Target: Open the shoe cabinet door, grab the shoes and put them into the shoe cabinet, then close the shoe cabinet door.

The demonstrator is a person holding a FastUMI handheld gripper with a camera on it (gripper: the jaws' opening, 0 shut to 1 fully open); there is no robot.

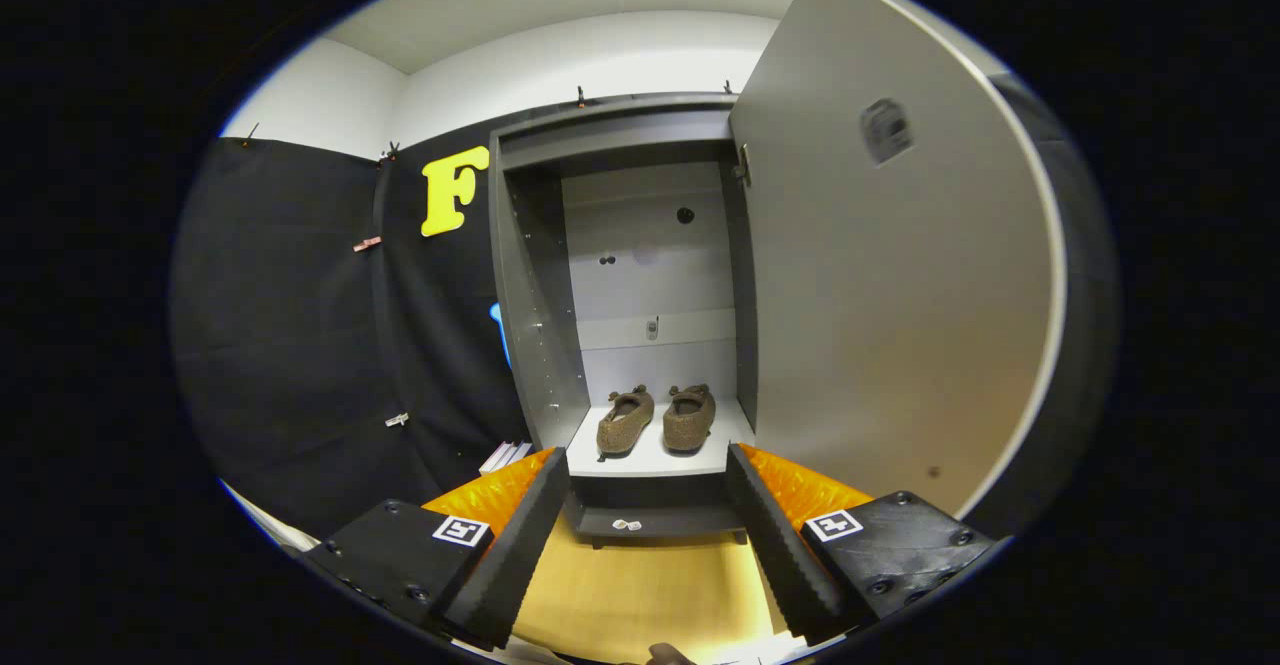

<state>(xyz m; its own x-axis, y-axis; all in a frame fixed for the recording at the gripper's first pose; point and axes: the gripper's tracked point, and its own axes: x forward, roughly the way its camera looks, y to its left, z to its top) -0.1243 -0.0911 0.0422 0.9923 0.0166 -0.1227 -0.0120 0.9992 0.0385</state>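
Tongs (648, 525) apart and empty, shoes already in the cabinet.
Both brown shoes (656, 419) sit side by side on the white shelf (650, 460) of the shoe cabinet (520, 275), beyond the fingertips; the door (890, 285) stands wide open on the right. Closing remains. Judged risk: a push near the hinge could slip off the smooth panel, or a hard swing could bounce the door open.

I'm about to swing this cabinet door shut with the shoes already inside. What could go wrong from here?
1. The gripper is open and empty, its jaws apart and off the open door; a push on that smooth panel might slip.
2. The brown shoes sit near the front of the shelf, so the closing door may clip them.
3. The door stands close beside the gripper and could strike it while swinging.
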